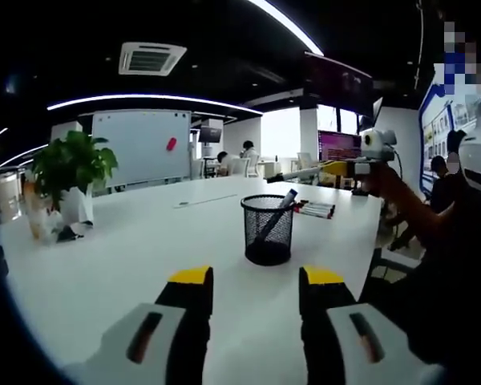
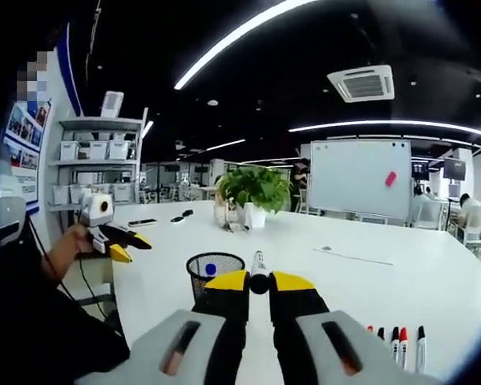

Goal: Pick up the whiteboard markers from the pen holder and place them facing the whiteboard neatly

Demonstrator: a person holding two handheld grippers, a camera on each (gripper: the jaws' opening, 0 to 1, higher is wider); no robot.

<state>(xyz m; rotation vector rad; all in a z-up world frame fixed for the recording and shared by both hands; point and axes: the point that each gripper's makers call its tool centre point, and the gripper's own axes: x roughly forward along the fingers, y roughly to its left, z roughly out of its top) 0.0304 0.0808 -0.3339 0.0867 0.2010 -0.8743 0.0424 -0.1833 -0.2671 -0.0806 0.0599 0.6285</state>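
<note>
A black mesh pen holder (image 1: 268,230) stands on the white table (image 1: 128,265) with one dark marker (image 1: 279,212) leaning in it. My left gripper (image 1: 257,279) is open just short of the holder, nothing between its jaws. My right gripper (image 2: 259,282) is shut on a white-barrelled marker (image 2: 259,263) that points ahead, above the holder (image 2: 215,271), where a blue cap (image 2: 211,269) shows. Several markers (image 2: 397,341) lie side by side on the table at lower right; in the left gripper view these laid markers (image 1: 315,209) sit behind the holder. The whiteboard (image 2: 361,188) stands beyond the table.
A potted plant (image 1: 70,164) and small items stand at the table's left side. The right gripper (image 1: 341,168) hangs above the far right of the table, and the left gripper (image 2: 124,241) shows by the table's edge in a hand. Shelves (image 2: 96,152) and seated people (image 2: 465,212) are around.
</note>
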